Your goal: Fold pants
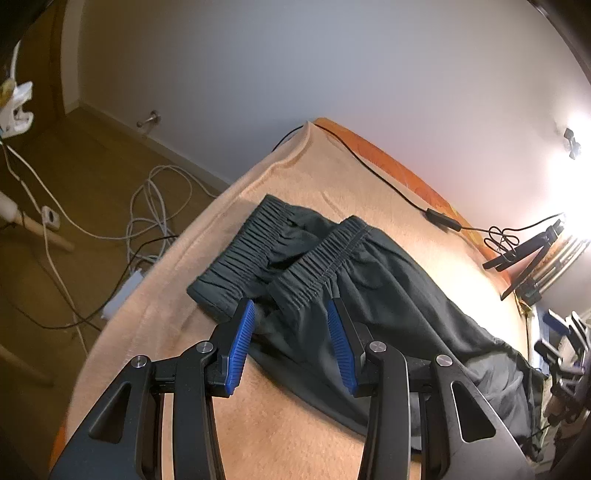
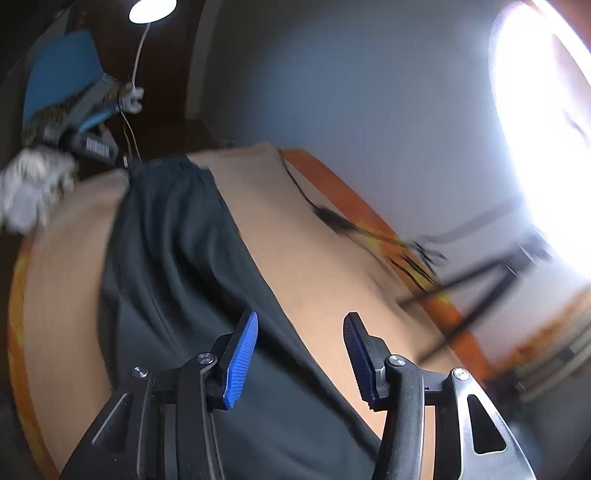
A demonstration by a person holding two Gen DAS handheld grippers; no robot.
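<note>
Both your left gripper (image 1: 291, 314) and right gripper (image 2: 301, 328) hang spread wide, grasping nothing. The dark grey elastic-waist pants (image 1: 369, 280) lie lengthwise along the peach blanket-covered bed (image 1: 325, 177), waistband bunched near its far corner. Pinch that waistband's near end squarely. A black cable (image 1: 373, 170) trails along the wall-side edge; white cords (image 1: 155, 206) litter the wooden floor.

Warm indoor light with blown-out glare on the right; right wrist view smeared by motion.

In the left wrist view a lamp (image 1: 576, 122) at the right edge burns white and washes the wall pink, while the dark pants (image 1: 369, 266) and bed (image 1: 314, 177) stay sharp. In the right wrist view a large white glare (image 2: 543, 110) fills the upper right, a round ceiling light (image 2: 152, 10) glows above, and everything past the fingers is streaked. Fisheye bending and dark corners mark both.
</note>
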